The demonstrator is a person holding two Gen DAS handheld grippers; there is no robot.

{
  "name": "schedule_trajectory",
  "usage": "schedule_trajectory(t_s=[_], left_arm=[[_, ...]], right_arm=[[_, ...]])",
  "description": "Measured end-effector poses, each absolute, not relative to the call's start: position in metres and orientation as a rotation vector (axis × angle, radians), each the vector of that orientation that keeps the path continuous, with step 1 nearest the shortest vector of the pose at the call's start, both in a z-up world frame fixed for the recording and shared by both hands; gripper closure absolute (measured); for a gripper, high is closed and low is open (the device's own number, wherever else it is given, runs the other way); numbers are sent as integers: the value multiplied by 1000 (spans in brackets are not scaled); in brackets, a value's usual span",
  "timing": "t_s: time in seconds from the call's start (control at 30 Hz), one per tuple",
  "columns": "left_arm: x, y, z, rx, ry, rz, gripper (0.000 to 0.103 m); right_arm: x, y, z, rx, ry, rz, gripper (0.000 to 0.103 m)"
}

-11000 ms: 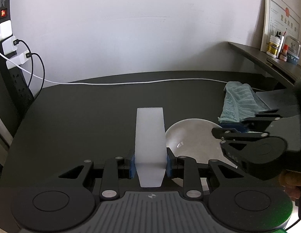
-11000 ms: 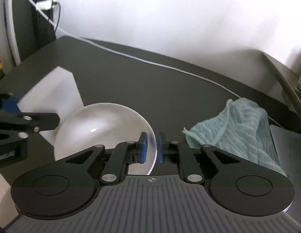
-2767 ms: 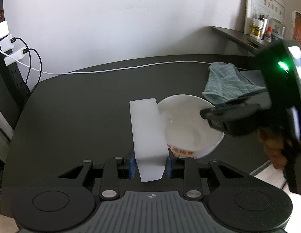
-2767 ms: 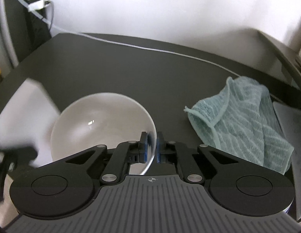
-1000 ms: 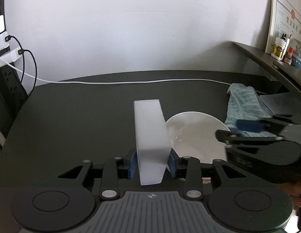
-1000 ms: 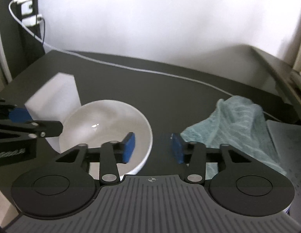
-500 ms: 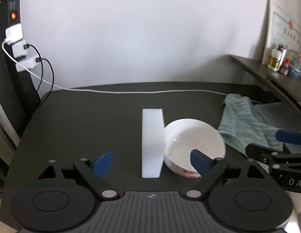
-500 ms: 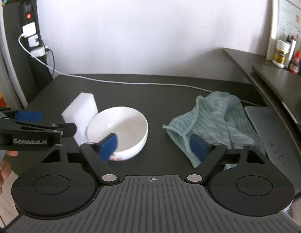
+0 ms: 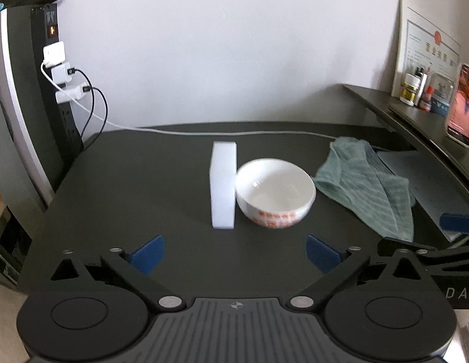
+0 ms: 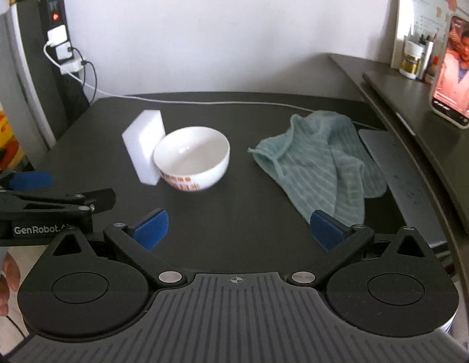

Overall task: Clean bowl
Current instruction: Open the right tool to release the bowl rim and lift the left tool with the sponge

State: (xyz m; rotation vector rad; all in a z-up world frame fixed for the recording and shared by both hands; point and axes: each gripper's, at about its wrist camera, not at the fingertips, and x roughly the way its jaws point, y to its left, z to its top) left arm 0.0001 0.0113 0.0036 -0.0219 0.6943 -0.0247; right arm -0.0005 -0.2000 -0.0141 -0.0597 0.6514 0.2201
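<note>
**Both grippers let go and pull back from bowl and sponge**

Since the earlier frames the left gripper (image 9: 234,252) has released the sponge (image 9: 223,192) and the right gripper (image 10: 239,230) has released the bowl (image 10: 192,157); both now sit back from the table's middle with jaws spread wide and nothing between them.

The bowl stands upright on the table (image 9: 137,187), mouth up, an orange band low on its wall. The sponge stands on edge just left of it, its flat face touching or nearly touching the bowl's rim. Its long axis runs away from the left camera, so the narrow end faces the left jaws. A cloth (image 10: 319,157) lies crumpled to the bowl's right, apart from it.

In the left view sponge and bowl lie straight ahead of the jaws, the sponge slightly left of centre. In the right view they lie ahead and to the left, with the cloth ahead and to the right. So the left gripper is better lined up for the sponge, the right for the cloth. With both items set down, the wiping looks finished.
</note>
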Motion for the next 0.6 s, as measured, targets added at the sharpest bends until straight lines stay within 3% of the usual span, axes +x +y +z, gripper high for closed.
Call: schedule_trajectory(t_s=[0.6], left_arm=[[-4,4,-9,0,742,-53,2]], right_arm=[[-15,-199,-19,-103,647,246,0]])
